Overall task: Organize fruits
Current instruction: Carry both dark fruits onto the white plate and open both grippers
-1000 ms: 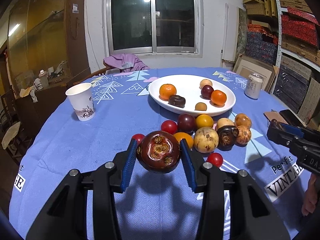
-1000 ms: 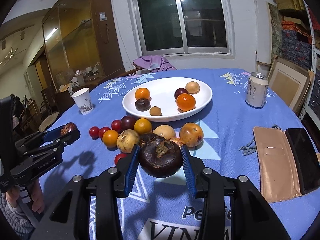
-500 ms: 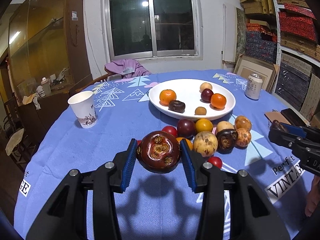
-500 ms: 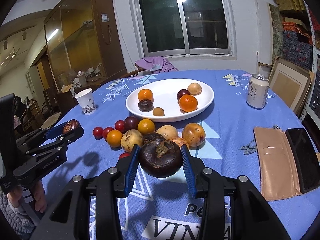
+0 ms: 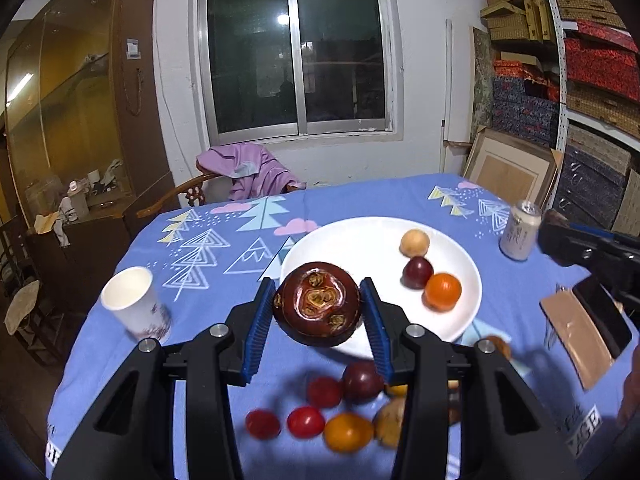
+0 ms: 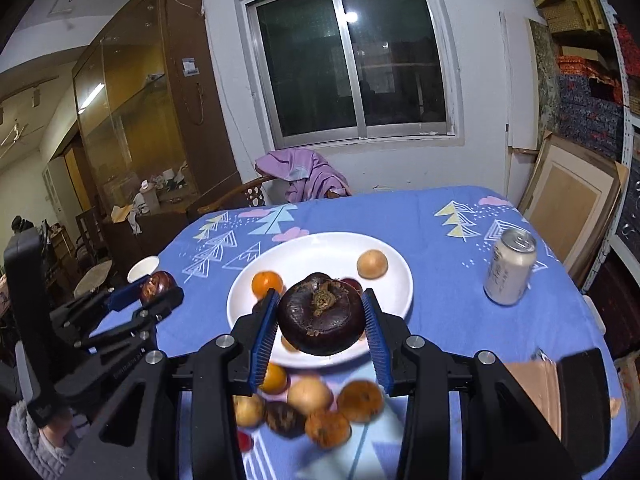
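My left gripper point(image 5: 317, 312) is shut on a glossy dark red mangosteen point(image 5: 318, 304), held above the near left rim of the white plate point(image 5: 360, 236). My right gripper point(image 6: 320, 320) is shut on a dull dark purple mangosteen point(image 6: 322, 314), held over the plate's point(image 6: 396, 296) near side. On the plate lie an orange fruit point(image 5: 443, 291), a dark plum point(image 5: 417, 273) and a tan fruit point(image 5: 414, 243). Several loose fruits point(image 5: 344, 412) lie on the blue cloth in front of the plate, below both grippers. The left gripper point(image 6: 154, 292) also shows in the right wrist view.
A white paper cup point(image 5: 132, 302) stands left of the plate. A drink can point(image 6: 508, 272) stands to its right. A tan wallet and a dark phone point(image 5: 584, 328) lie at the right edge. A chair with a purple garment point(image 5: 248, 172) is behind the table.
Both grippers rose and moved forward with their mangosteens, from in front of the loose fruit pile to above the plate's near rim. The loose fruits now lie beneath the fingers.
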`<state>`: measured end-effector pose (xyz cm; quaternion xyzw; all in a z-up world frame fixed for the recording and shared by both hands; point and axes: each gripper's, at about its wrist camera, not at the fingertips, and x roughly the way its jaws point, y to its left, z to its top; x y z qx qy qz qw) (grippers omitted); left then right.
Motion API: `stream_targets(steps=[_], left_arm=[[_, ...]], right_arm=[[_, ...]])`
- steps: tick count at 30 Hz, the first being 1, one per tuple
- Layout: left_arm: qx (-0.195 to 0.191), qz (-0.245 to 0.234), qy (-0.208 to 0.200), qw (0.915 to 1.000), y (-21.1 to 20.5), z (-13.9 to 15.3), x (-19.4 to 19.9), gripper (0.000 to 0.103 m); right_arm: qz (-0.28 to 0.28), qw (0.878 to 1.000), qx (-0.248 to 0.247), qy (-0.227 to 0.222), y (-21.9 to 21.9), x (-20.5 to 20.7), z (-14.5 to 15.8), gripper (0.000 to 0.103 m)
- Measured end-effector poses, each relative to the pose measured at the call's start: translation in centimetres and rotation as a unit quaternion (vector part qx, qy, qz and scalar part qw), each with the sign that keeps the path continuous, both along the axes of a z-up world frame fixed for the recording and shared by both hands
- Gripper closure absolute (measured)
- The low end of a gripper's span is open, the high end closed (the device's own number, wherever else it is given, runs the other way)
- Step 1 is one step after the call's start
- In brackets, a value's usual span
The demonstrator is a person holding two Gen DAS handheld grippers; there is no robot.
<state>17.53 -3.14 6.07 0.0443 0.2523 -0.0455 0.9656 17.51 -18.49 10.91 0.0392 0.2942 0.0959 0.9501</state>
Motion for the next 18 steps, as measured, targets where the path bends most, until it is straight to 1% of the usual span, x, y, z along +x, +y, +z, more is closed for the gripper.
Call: stream_targets(steps=[4, 5, 8, 10, 13, 18], left_arm=[[-0.01, -0.005, 0.017, 0.9998, -0.9, -0.8, 4.0, 0.06], [-0.011, -0.004, 0.022, 0.9997, -1.1, -1.2, 5.1, 0.06], [-0.014, -0.001, 0.039, 0.9991, -1.3, -2.5, 7.8, 0.06], [-0.024, 0.005, 0.057, 0.9981, -0.9, -3.6, 9.5, 0.06], [-0.035, 0.008, 0.08, 0.9962, -0.2, -5.3, 11.4, 0.06], [-0.037, 0.005, 0.11, 0.9932, 0.2, -7.5, 12.9, 0.06]], right_arm=[[-0.004, 1.0, -0.003, 0.028, 0.4, 4.2, -1.9, 0.06], [-0.005, 0.999, -0.007, 0.039, 0.5, 5.5, -2.8, 0.06], [-0.005, 0.998, -0.015, 0.062, 0.7, 7.7, -4.6, 0.06], [0.0, 0.997, -0.023, 0.073, 1.0, 8.8, -5.7, 0.06], [0.012, 0.996, -0.027, 0.083, 1.7, 9.5, -6.9, 0.06], [0.047, 0.993, -0.047, 0.097, 3.8, 10.2, -8.4, 0.06]])
